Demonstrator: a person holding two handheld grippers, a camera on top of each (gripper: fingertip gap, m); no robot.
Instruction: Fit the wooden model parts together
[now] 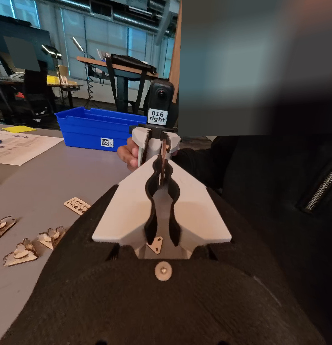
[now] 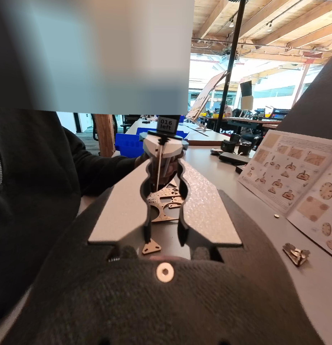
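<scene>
1. Left wrist view: we see the left tool [image 1: 162,168] with its fingers pressed together on a thin wooden piece [image 1: 163,162], which stands edge-on.
2. The right tool [image 2: 162,173] faces it above the grey worktop [image 1: 68,177]; its fingers are spread and the same wooden piece [image 2: 158,168] stands between them without a clear touch.
3. A small triangular wooden part [image 2: 151,246] lies on the worktop under the right tool, near a cut-out wooden sheet [image 2: 164,205].
4. A blue bin [image 1: 98,128] stands behind, and small wooden assemblies [image 1: 21,252] lie to the left.
</scene>
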